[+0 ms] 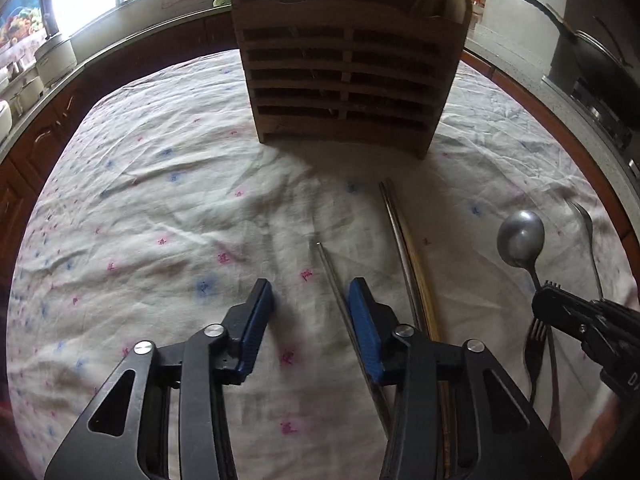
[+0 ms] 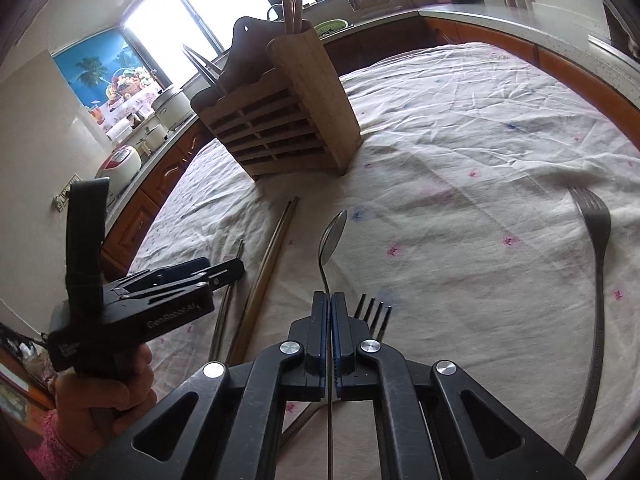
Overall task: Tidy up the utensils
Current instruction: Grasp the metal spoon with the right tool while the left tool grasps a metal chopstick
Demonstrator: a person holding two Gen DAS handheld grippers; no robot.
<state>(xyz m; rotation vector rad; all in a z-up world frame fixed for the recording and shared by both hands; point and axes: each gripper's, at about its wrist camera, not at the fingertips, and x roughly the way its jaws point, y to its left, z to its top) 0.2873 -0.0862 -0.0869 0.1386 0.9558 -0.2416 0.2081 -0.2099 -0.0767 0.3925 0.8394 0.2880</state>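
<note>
The left black tool with blue pads (image 1: 310, 300) hovers spread wide; the right tool (image 2: 331, 308) is clamped tight, level.

Left tool (image 2: 224, 270) body, side: "GenRobot.AI" in pale letters
Left tool, small label near the handle: print too blurred to read
Right tool (image 1: 546, 286) body: letter "D", rest cut off

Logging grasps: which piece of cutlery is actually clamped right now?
The spoon: the right hand-held gripper is shut on its handle. Both forks lie loose on the cloth.
</note>
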